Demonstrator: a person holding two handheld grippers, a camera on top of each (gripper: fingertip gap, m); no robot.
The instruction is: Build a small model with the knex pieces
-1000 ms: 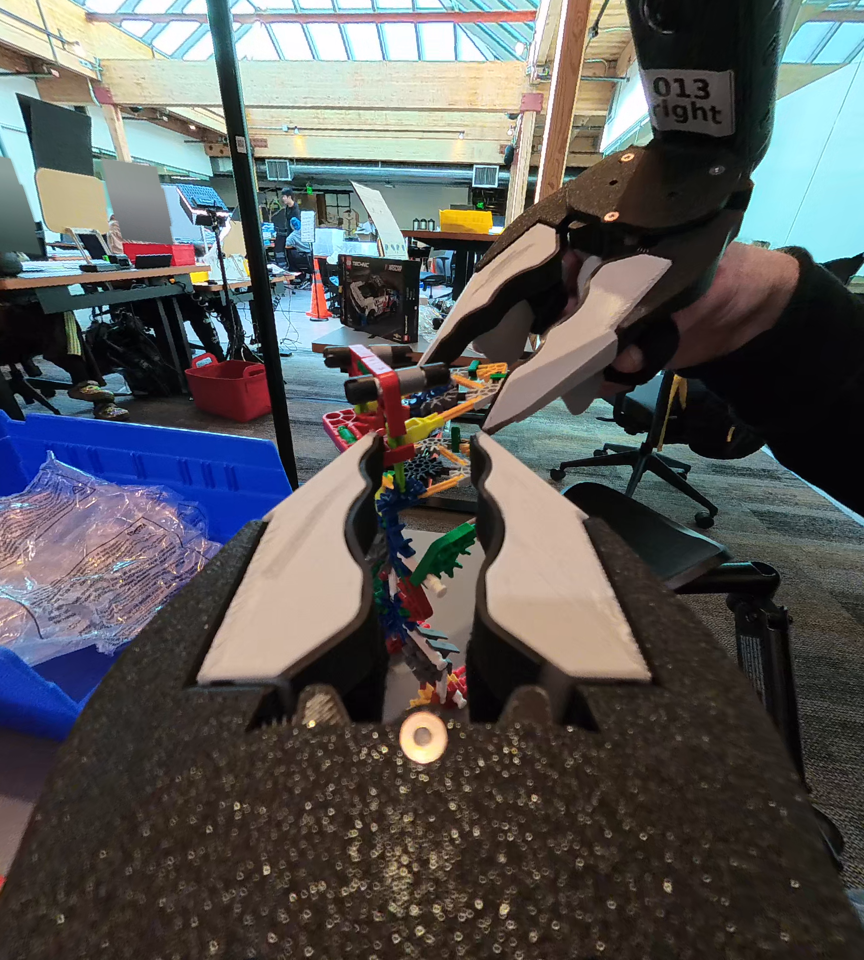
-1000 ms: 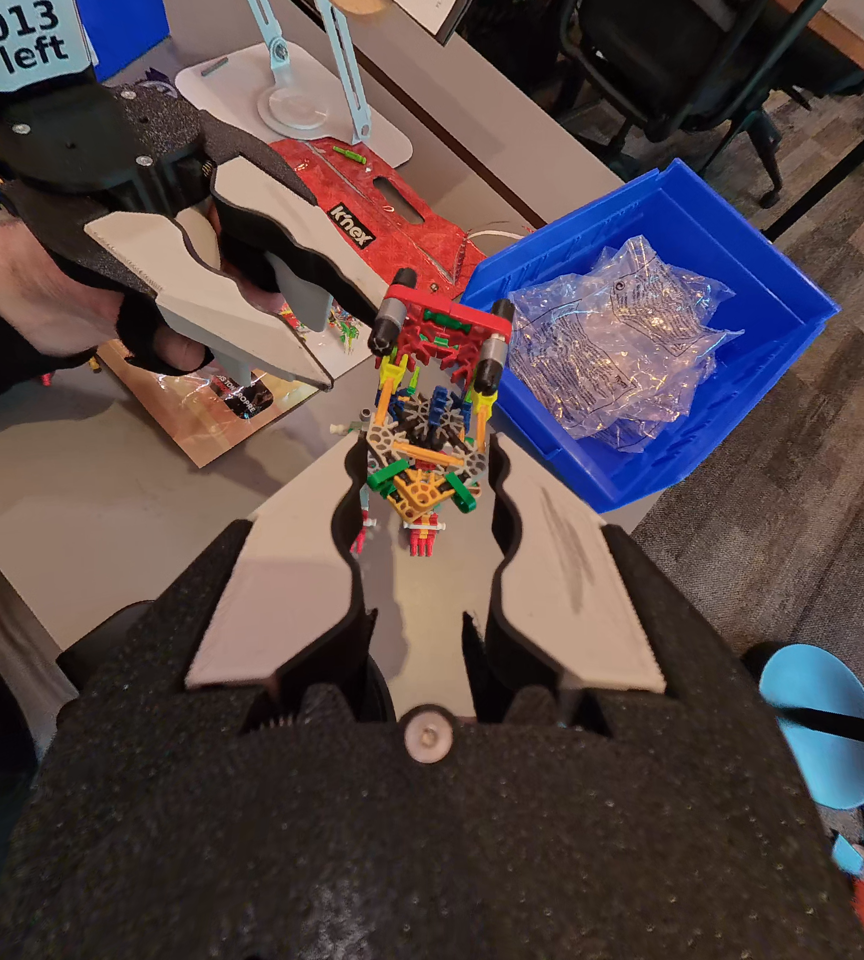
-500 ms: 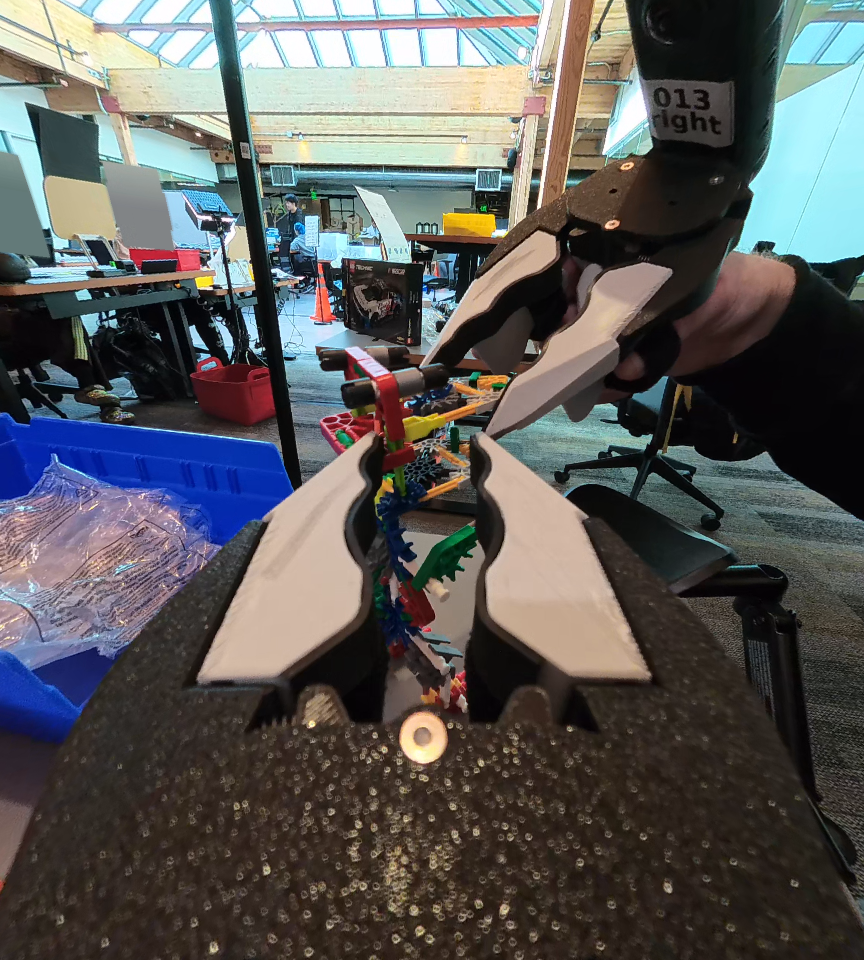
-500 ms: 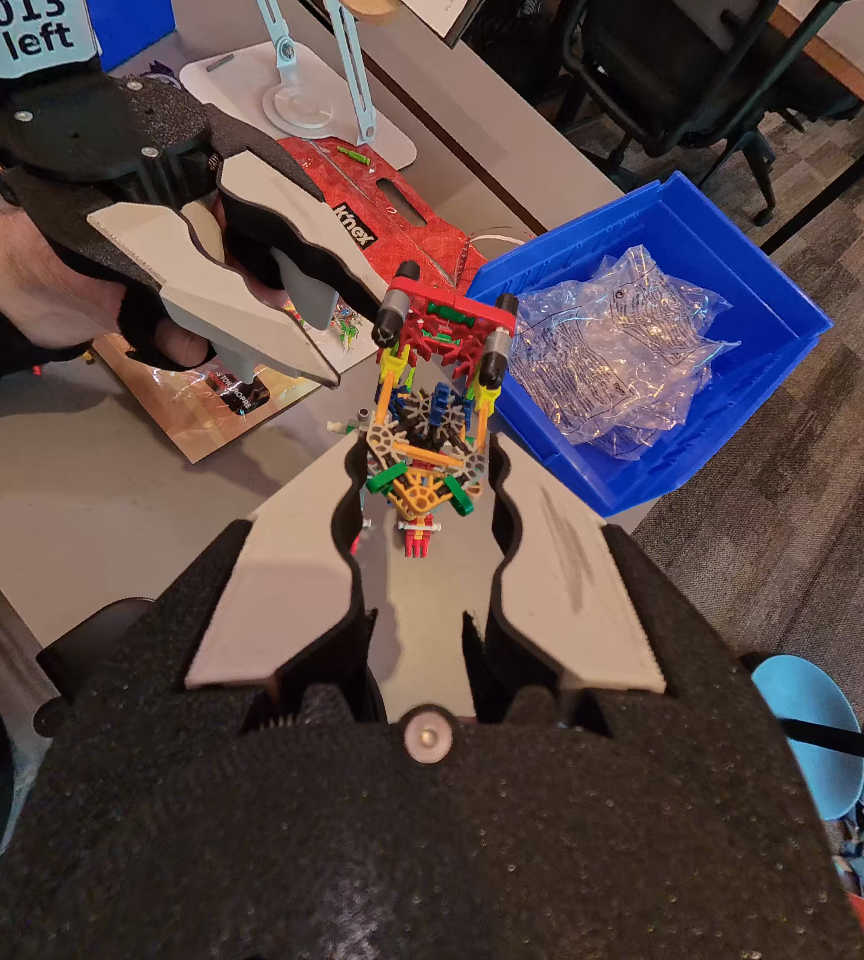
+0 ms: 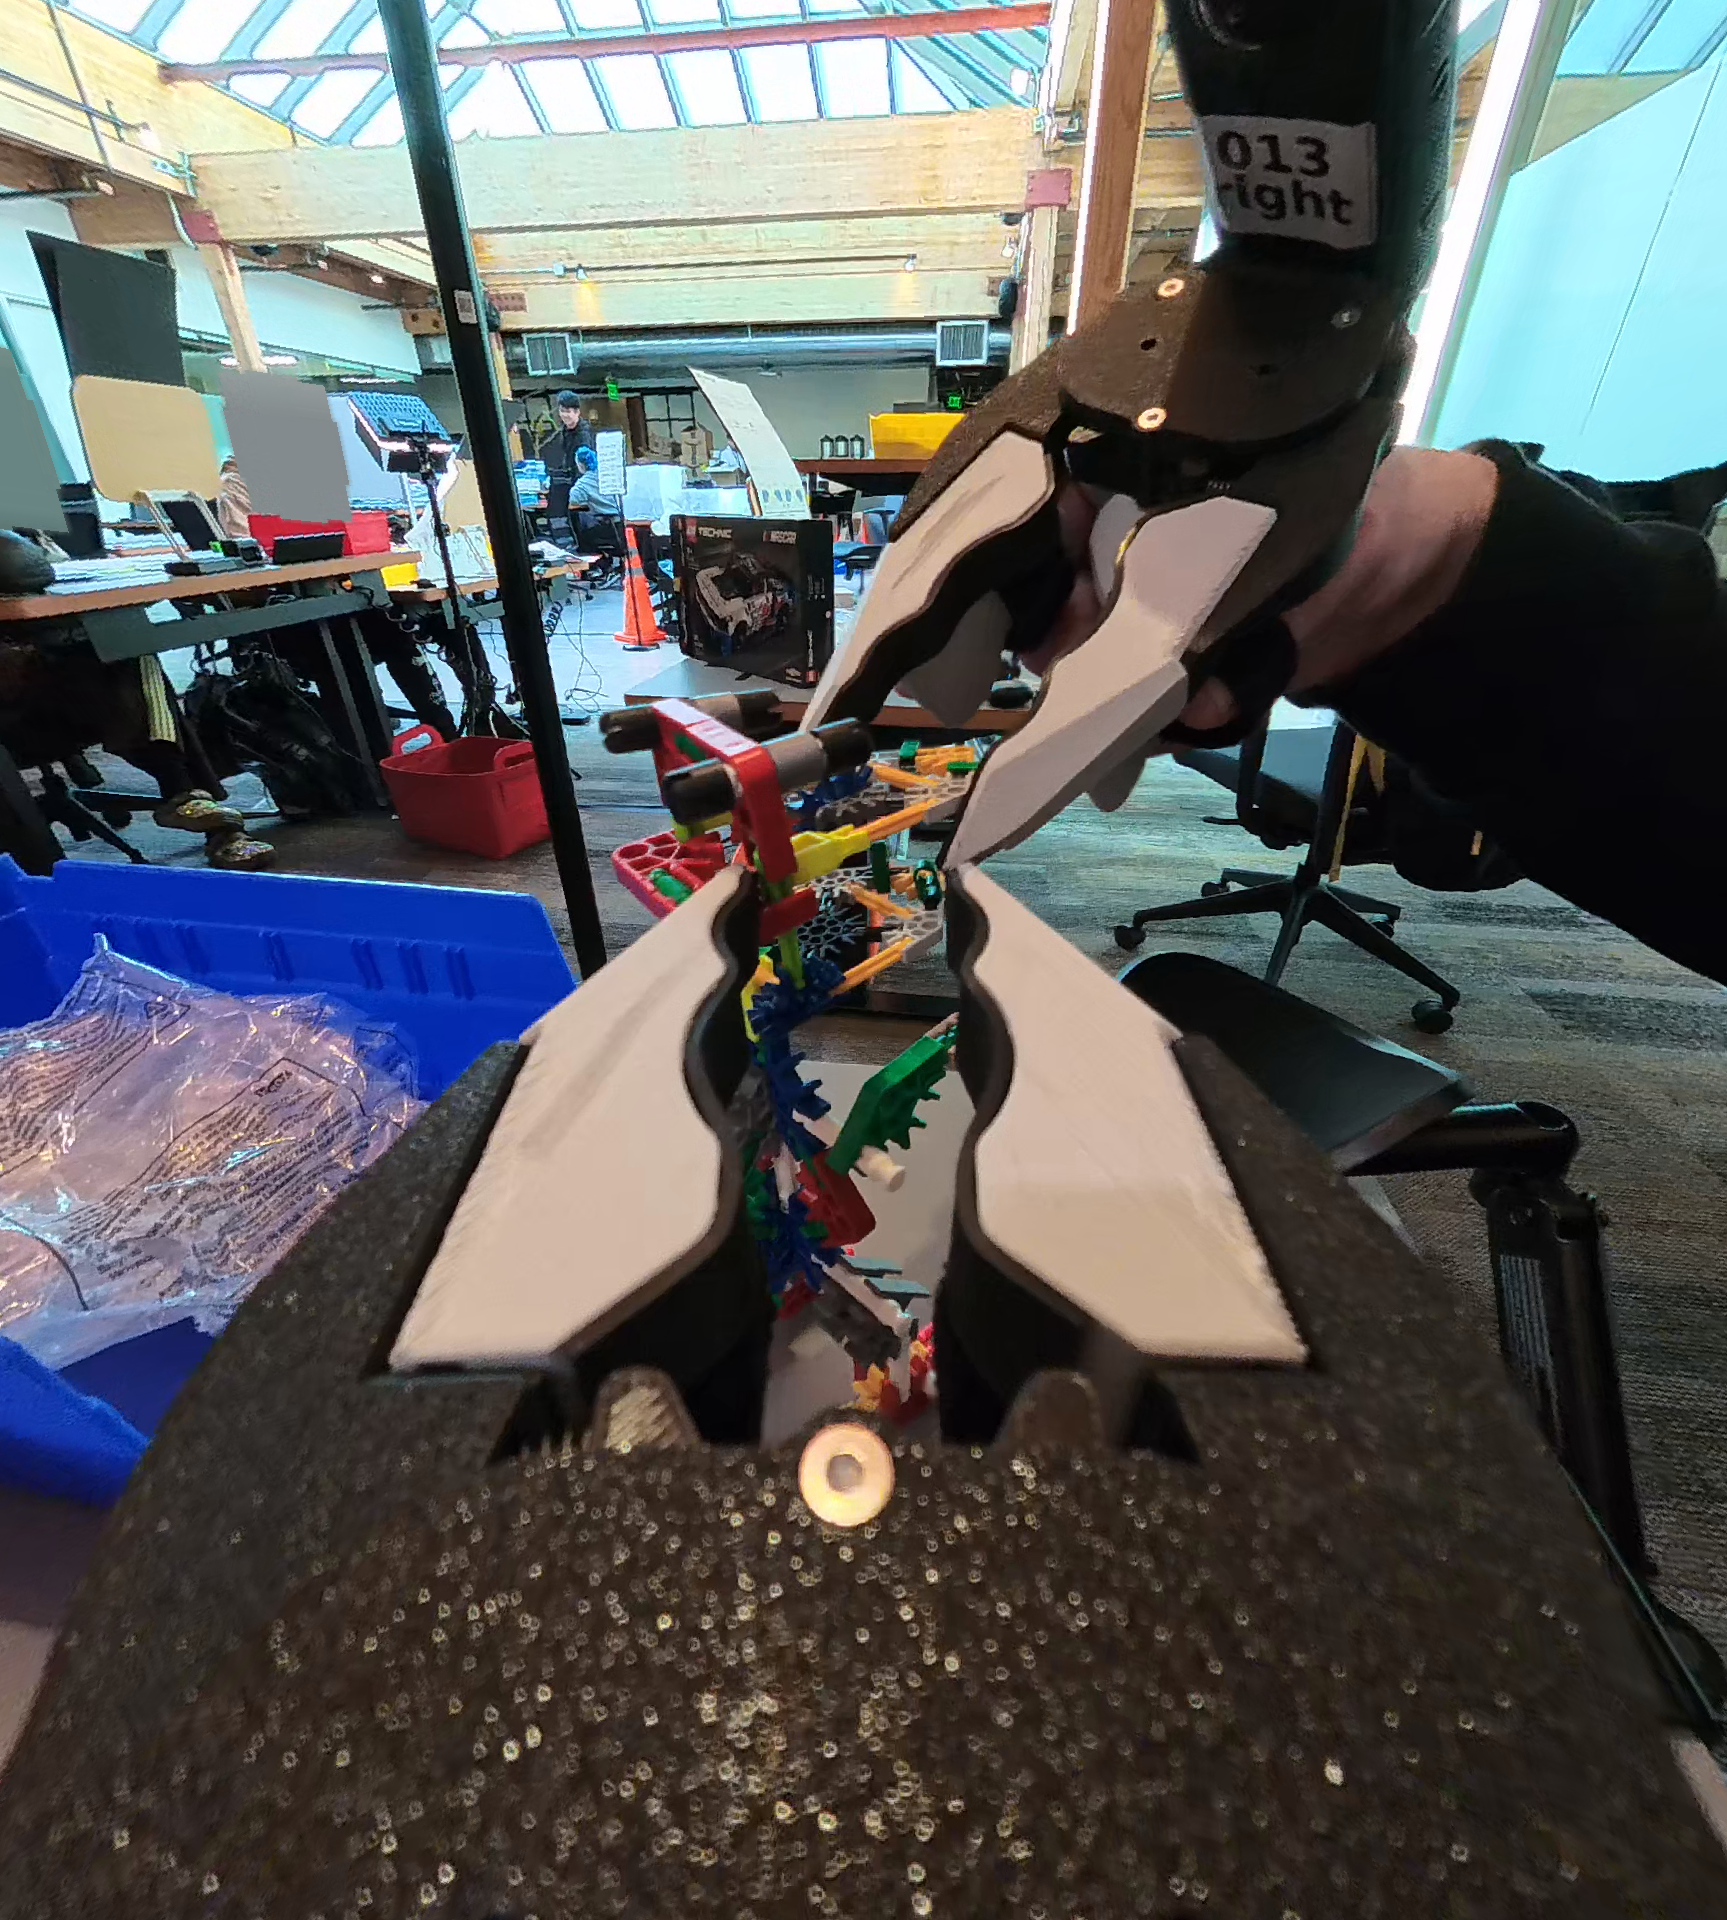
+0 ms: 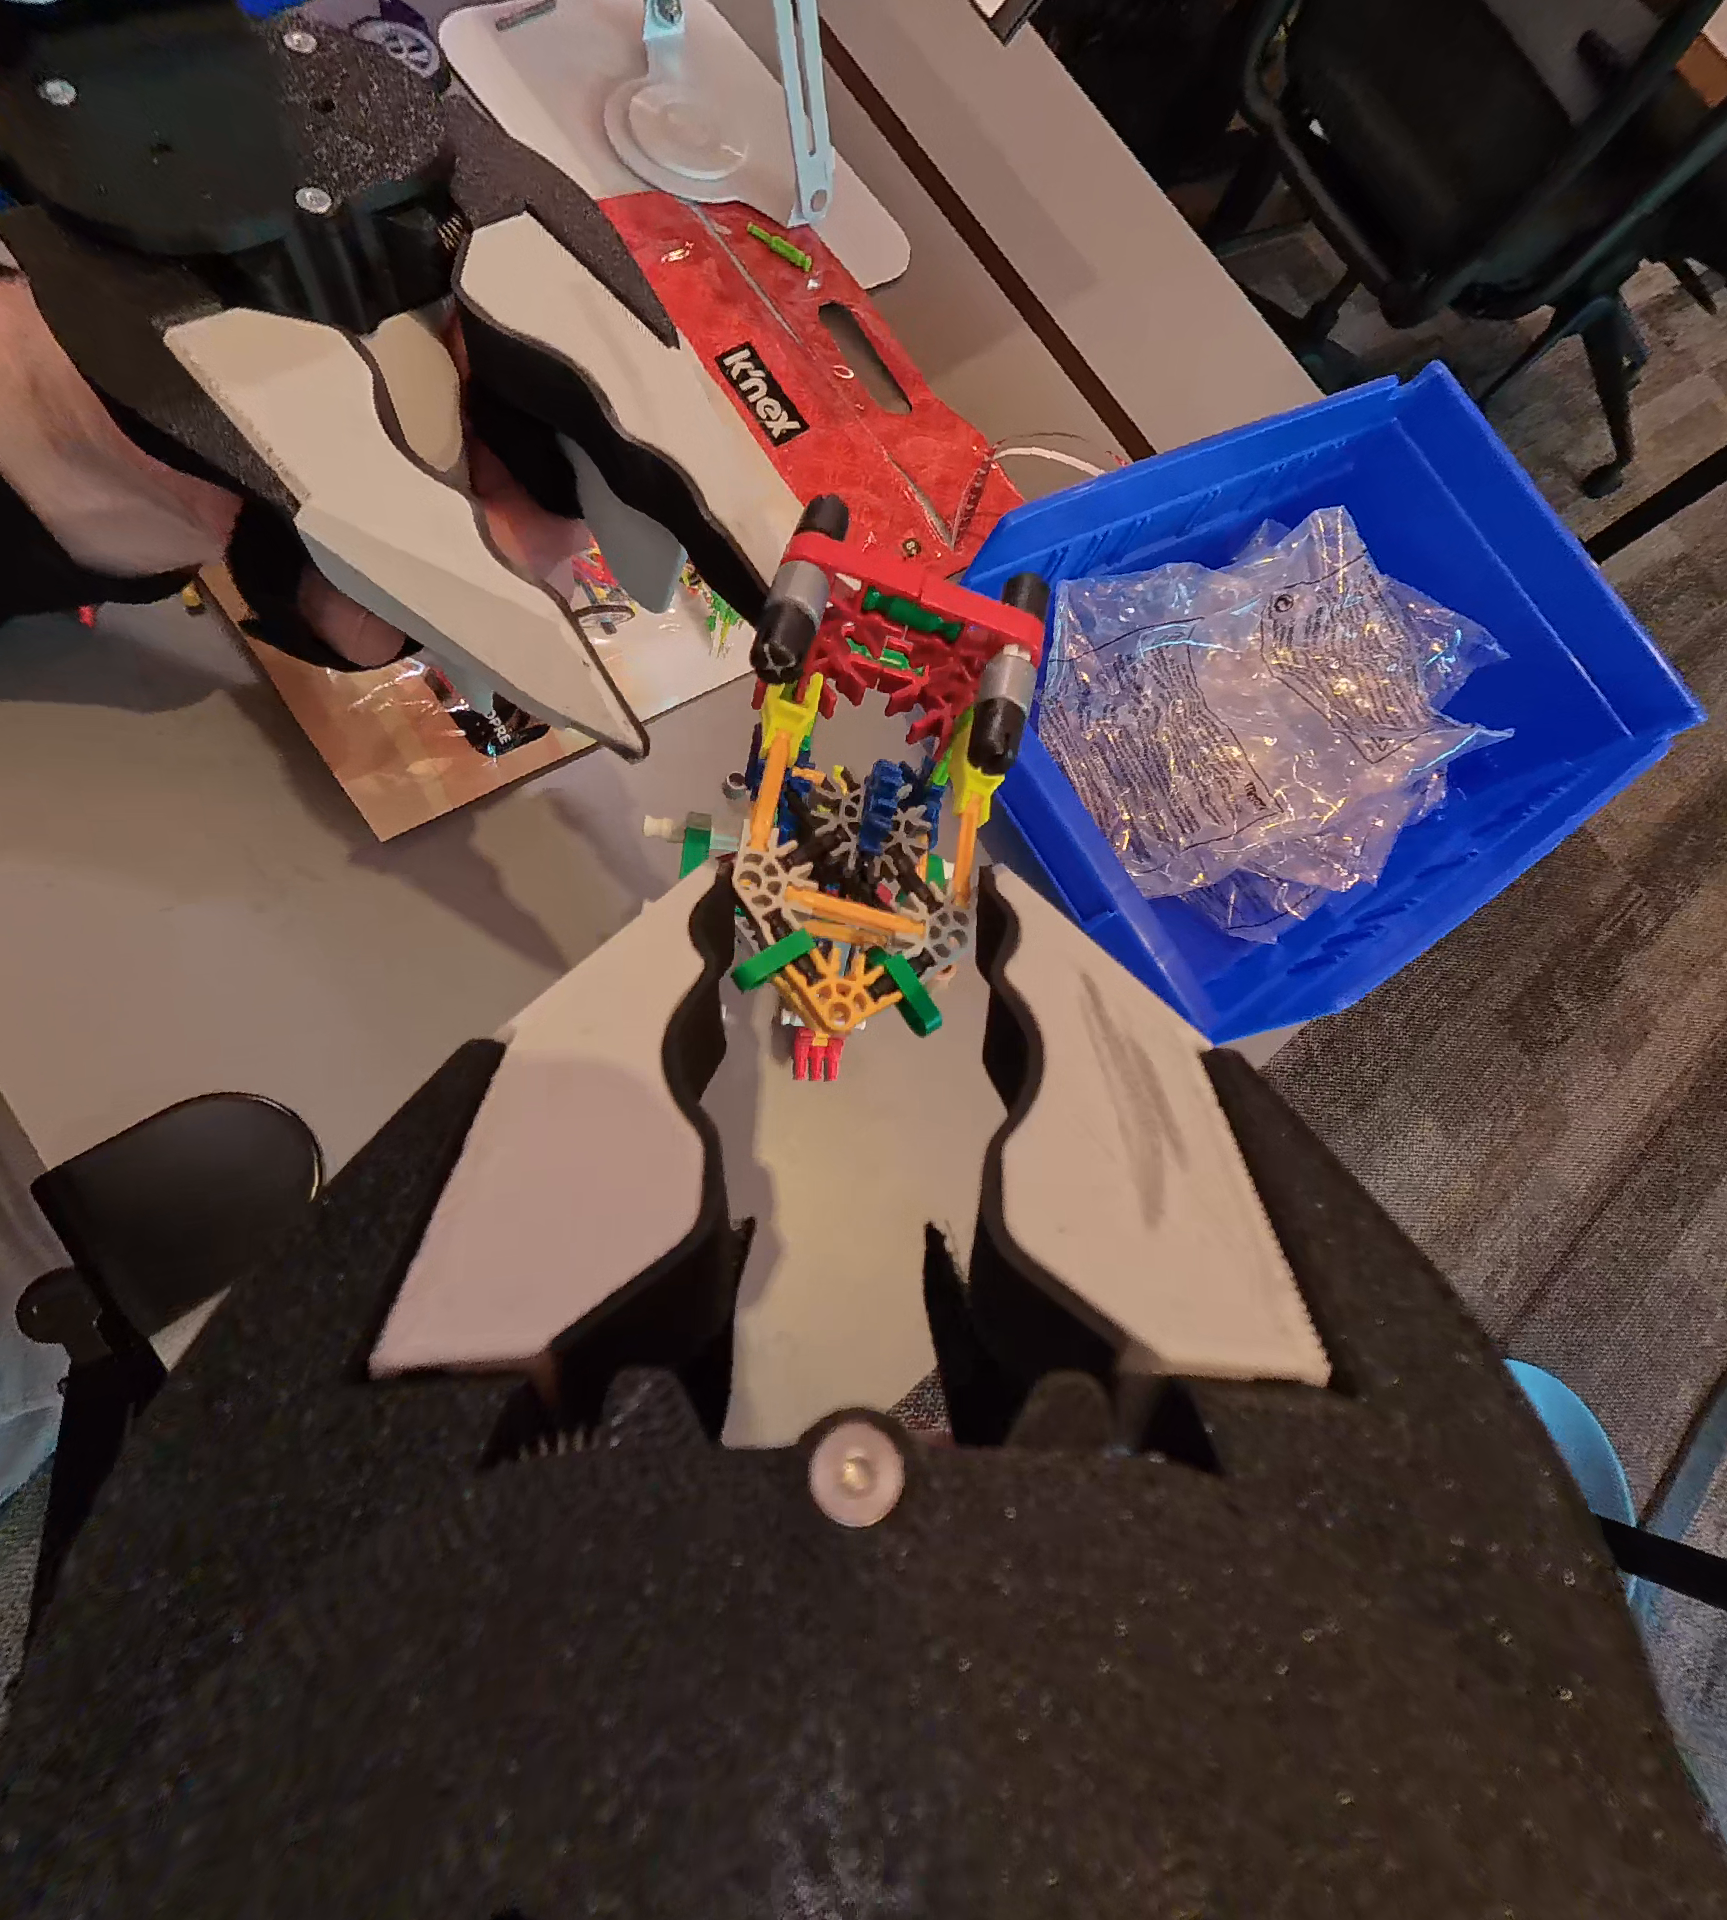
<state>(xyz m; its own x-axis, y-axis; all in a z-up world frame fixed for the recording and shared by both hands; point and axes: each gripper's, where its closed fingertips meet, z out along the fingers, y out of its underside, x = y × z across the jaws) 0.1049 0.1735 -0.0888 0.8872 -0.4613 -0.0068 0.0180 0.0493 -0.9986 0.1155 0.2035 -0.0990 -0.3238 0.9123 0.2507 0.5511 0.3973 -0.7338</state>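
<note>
A colourful rod-and-connector toy model (image 6: 854, 831) with a red top frame and two grey-black rollers stands over the grey table (image 6: 215, 935). My right gripper (image 6: 854, 883) is shut on its grey and orange connectors, one finger on each side. It also shows in the left wrist view (image 5: 885, 792), coming down from the upper right. My left gripper (image 5: 848, 878) is open, and the model (image 5: 807, 1039) shows through its gap, with the left fingertip close against the red frame. In the right wrist view the left gripper (image 6: 687, 675) sits just left of the rollers.
A blue bin (image 6: 1410, 436) with clear plastic bags (image 6: 1254, 707) stands right of the model at the table edge. A red card pack (image 6: 838, 395), a white stand base (image 6: 693, 135) and a glossy sheet (image 6: 402, 748) lie behind. A black pole (image 5: 485, 520) and a chair armrest (image 5: 1295, 1039) are near. Tip to tip, the grippers are about 4 cm apart.
Almost nothing. Both grippers keep their places about the model, and the left gripper has edged slightly nearer the red top frame.
</note>
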